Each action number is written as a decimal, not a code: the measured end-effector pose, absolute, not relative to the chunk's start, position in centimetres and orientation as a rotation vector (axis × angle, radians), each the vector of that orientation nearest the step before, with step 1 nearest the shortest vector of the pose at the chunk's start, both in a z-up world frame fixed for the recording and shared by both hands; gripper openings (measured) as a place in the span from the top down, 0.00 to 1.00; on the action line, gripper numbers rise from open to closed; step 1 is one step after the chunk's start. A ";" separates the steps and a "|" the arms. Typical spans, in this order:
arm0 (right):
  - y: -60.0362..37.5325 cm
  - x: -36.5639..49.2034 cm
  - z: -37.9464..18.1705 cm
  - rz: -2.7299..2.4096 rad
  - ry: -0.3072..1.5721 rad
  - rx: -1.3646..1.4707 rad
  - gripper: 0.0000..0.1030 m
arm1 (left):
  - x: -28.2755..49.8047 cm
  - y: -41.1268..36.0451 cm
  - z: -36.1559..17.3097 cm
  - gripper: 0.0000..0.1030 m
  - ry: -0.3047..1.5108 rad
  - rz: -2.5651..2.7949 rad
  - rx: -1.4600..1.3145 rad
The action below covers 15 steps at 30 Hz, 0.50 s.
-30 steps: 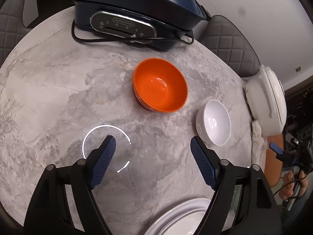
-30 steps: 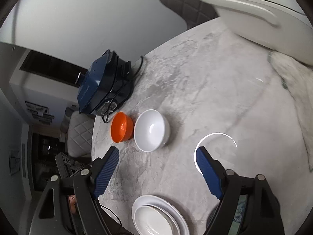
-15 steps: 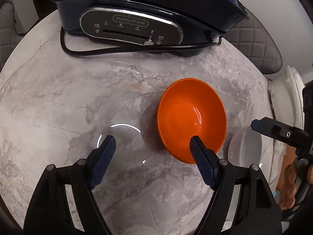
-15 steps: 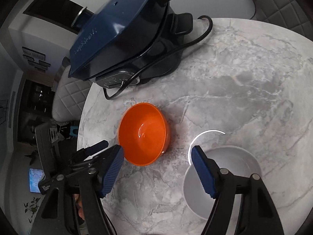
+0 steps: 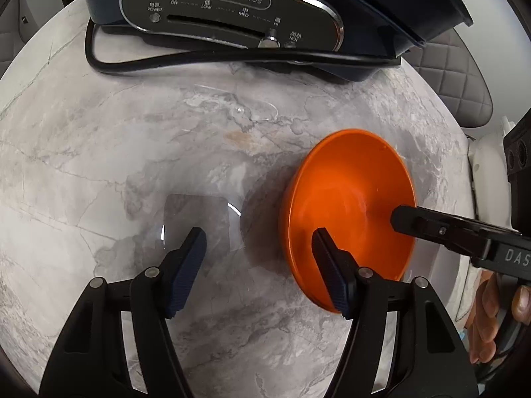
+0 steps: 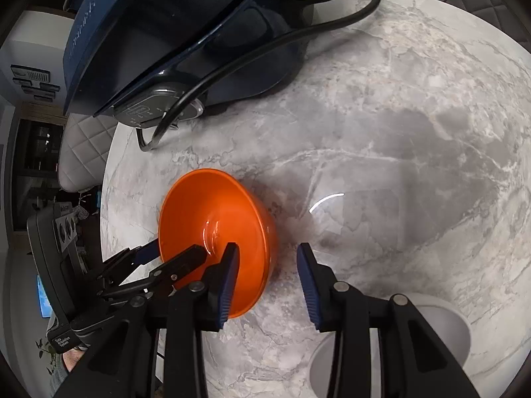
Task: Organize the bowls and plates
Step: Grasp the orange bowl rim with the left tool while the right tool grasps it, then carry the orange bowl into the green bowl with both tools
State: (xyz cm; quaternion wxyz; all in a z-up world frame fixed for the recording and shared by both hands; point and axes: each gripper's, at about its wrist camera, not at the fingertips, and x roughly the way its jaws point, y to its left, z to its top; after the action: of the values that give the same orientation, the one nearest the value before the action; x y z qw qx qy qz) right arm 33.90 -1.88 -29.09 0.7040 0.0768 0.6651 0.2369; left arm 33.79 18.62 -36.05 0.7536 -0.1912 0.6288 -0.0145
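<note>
An orange bowl (image 5: 348,209) sits on the marble table; it also shows in the right wrist view (image 6: 215,242). My left gripper (image 5: 259,258) is open, its right finger inside the bowl's near rim and its left finger outside on the table. My right gripper (image 6: 267,278) is open, its left finger inside the bowl and its right finger outside over the table, straddling the bowl's wall. A white bowl (image 6: 391,351) lies partly hidden behind my right gripper's body, at the lower right.
A dark blue Morphy Richards cooker (image 5: 265,10) with a black cord (image 5: 199,59) stands at the table's far side, also in the right wrist view (image 6: 186,33). A quilted grey chair (image 5: 454,76) stands behind the table. A white appliance (image 5: 488,179) shows at the right edge.
Both grippers moved forward and down onto the orange bowl; each now has one finger inside its rim. The white bowl and plates slid out of the left view.
</note>
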 end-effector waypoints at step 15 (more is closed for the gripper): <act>-1.3 34.8 -29.5 0.504 1.465 0.108 0.63 | 34.8 18.4 -36.2 0.79 1.384 -0.098 -0.458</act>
State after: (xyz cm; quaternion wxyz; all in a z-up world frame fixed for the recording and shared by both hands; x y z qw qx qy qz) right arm 34.83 -1.31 -29.50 0.7135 0.0489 0.6609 0.2276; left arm 34.76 18.42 -36.21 0.7449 -0.2093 0.6319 -0.0450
